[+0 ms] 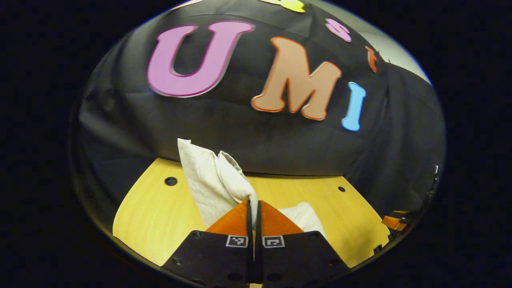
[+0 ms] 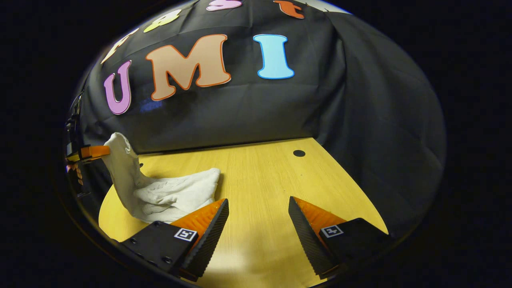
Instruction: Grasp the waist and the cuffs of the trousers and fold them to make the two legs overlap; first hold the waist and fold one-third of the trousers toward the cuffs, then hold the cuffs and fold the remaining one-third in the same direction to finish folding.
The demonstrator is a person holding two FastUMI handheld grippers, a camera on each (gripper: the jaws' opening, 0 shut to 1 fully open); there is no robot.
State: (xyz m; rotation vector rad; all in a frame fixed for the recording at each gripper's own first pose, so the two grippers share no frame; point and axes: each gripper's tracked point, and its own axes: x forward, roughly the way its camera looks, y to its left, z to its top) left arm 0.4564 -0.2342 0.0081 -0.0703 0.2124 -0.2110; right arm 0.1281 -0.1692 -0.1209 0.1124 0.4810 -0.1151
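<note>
The white trousers (image 1: 216, 180) hang up from my left gripper (image 1: 253, 203), which is shut on a fold of the cloth and holds it lifted above the wooden table (image 1: 160, 208). From the right gripper view the trousers (image 2: 168, 192) lie bunched at the table's left, one end pulled upward to the left gripper (image 2: 90, 152). My right gripper (image 2: 258, 206) stands open over bare wood, to the right of the cloth, with nothing between its fingers.
The wooden table (image 2: 260, 168) has small round holes (image 2: 299, 153) near its back edge. The black booth wall rises right behind the table and curves round its right side.
</note>
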